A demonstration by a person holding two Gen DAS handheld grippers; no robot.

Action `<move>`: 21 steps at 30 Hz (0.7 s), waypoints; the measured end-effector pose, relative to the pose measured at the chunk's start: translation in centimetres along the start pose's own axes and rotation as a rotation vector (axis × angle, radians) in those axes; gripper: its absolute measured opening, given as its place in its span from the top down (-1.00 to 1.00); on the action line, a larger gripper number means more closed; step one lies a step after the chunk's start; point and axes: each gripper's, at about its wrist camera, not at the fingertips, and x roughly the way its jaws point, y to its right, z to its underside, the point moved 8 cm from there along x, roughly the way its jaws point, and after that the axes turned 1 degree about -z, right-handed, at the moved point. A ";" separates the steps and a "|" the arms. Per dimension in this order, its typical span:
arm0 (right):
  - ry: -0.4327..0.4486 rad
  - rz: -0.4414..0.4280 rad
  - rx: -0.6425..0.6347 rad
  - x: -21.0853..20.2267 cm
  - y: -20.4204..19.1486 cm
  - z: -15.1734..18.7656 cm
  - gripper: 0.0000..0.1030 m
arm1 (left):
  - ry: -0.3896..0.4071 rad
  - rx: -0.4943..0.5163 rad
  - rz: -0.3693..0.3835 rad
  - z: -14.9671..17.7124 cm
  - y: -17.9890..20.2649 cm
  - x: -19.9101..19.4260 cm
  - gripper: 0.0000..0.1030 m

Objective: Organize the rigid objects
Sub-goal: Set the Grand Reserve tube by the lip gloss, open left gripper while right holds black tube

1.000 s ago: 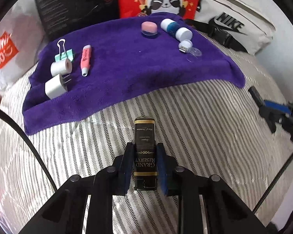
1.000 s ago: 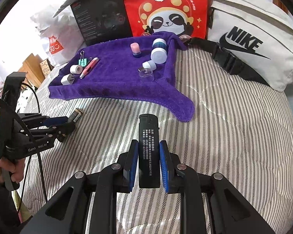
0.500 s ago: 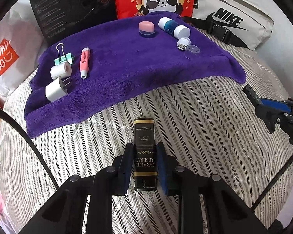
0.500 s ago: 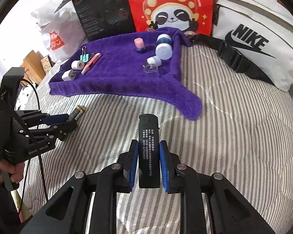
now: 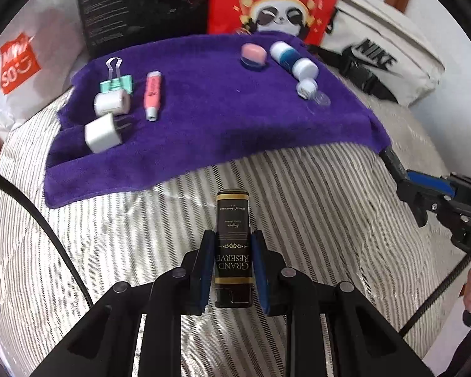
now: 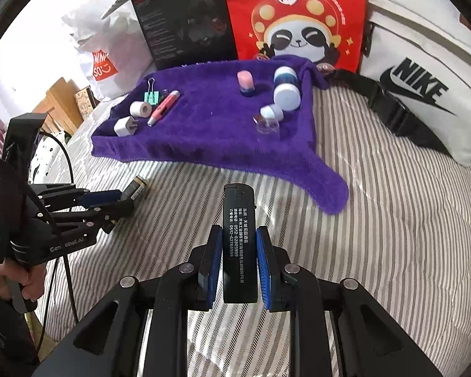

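I have a lighter in each claw. My left gripper [image 5: 232,270] pinches the gold-trimmed lighter [image 5: 233,245] low on its body, so most of it sticks out past the pads toward the towel [image 5: 223,125]. My right gripper [image 6: 239,267] pinches the black lighter [image 6: 239,238] the same way. Both lighters hang over the striped bedding, on the near side of the towel and not yet above it.

On the towel, the left cluster is a clip [image 5: 116,83], a white roll [image 5: 111,103], a charger [image 5: 103,132] and a pink pen [image 5: 153,95]. At the towel's far right corner sit a pink eraser [image 5: 253,56], a capped bottle [image 5: 293,59] and a small clear cap [image 5: 320,99]. The middle of the towel is bare.

My judgement: the step is carrying both lighters onto the towel and laying them side by side in that bare middle. To do it well I'd bring each in low, long axis level with the towel, well apart from the pen and the clear cap so nothing gets nudged. The plush pile may let a round-edged lighter roll, so I'd set each flat before letting the pads spread, one hand at a time, keeping the two claws from meeting over the towel.
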 end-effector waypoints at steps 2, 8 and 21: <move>0.010 -0.005 -0.006 0.0 -0.3 -0.6 0.58 | -0.001 -0.005 0.000 -0.1 -0.5 -0.2 0.56; 0.019 -0.028 -0.013 0.3 -0.9 -2.3 0.58 | 0.010 -0.016 0.019 -0.9 -1.8 -1.4 0.56; 0.045 -0.027 -0.045 0.9 -1.8 -5.8 0.58 | 0.065 -0.021 -0.001 -4.8 -4.5 -3.6 0.56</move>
